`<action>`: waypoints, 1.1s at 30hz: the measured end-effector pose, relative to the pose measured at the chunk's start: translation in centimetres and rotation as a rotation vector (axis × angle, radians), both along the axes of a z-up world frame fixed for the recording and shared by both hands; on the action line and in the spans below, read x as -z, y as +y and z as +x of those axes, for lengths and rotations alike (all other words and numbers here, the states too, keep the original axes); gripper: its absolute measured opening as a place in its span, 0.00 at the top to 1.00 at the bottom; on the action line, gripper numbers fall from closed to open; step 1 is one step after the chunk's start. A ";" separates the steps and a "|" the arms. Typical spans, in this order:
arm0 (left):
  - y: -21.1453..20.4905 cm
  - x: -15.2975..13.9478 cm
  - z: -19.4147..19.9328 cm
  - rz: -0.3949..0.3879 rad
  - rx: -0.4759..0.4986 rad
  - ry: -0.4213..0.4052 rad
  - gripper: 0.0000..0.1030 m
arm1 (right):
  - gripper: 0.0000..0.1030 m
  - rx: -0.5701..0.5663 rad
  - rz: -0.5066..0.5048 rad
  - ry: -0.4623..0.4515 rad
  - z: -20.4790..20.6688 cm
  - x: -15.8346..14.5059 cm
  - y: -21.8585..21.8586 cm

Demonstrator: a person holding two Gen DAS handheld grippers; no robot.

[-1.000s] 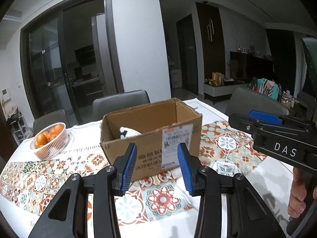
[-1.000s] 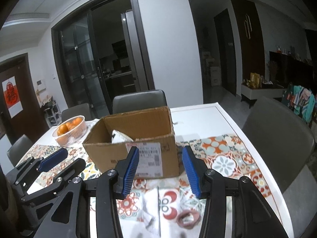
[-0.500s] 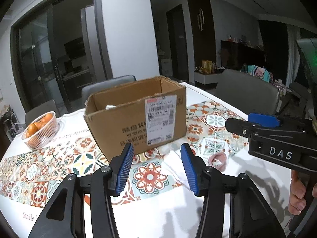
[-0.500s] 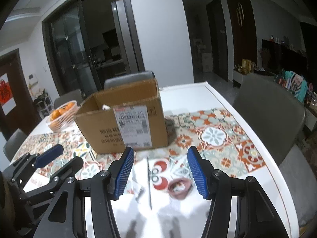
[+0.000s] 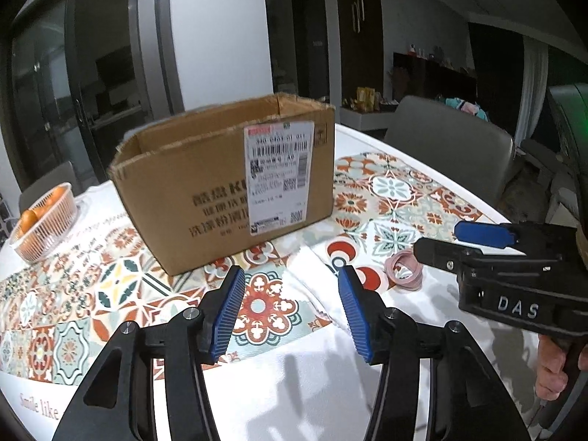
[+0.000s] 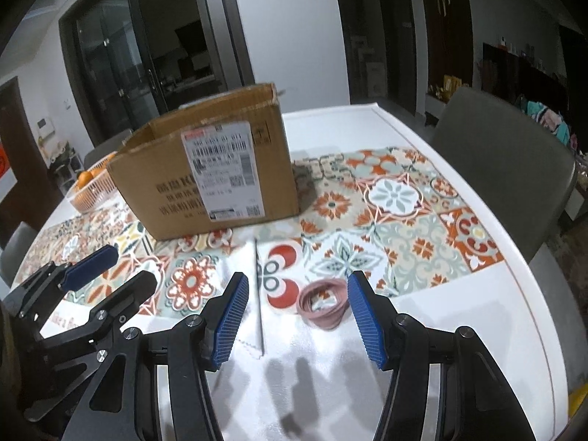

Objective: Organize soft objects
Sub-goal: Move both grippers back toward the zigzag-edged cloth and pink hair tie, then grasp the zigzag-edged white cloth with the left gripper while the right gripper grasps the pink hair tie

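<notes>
An open cardboard box with a shipping label stands on the patterned tablecloth; it also shows in the right wrist view. Its inside is hidden from here. A pink coiled band lies on the table just ahead of my right gripper, which is open and empty above it. The band also shows in the left wrist view. A thin white cloth lies flat to the left of the band. My left gripper is open and empty above the tablecloth, in front of the box.
A basket of oranges sits at the far left of the table. Grey chairs stand around the white table, whose edge runs along the right. A patterned runner covers the middle.
Both grippers have pulled back from the box, dropped toward the table and opened wider. The pink band and white cloth have come into view between the right fingers.
</notes>
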State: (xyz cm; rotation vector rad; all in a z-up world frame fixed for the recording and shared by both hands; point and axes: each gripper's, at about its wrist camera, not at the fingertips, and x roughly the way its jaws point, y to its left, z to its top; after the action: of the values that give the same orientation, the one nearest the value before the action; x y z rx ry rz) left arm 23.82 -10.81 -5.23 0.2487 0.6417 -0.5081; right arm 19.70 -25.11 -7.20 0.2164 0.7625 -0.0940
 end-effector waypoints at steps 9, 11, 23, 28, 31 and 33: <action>-1.3 2.3 2.8 0.007 0.027 0.087 0.48 | 0.44 0.010 0.016 0.096 1.5 3.0 -0.5; -1.5 2.7 3.3 0.006 0.028 0.107 0.47 | 0.44 0.008 0.023 0.111 1.8 3.6 -0.6; -3.4 5.6 6.0 0.053 0.038 0.191 0.44 | 0.44 0.014 0.032 0.150 2.9 5.8 -1.2; -4.0 6.5 6.8 0.064 0.034 0.223 0.44 | 0.44 0.007 0.023 0.157 3.3 6.4 -1.4; -4.1 6.8 7.0 0.067 0.029 0.240 0.44 | 0.44 0.004 0.014 0.158 3.5 6.6 -1.4; -4.2 7.0 7.0 0.073 0.021 0.244 0.45 | 0.44 0.001 0.010 0.161 3.6 6.8 -1.4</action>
State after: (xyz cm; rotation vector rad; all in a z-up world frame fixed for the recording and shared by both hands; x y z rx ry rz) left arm 30.80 -15.04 -12.27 0.2646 0.8964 -0.5408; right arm 23.34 -26.51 -13.99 0.2205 0.9234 -0.1095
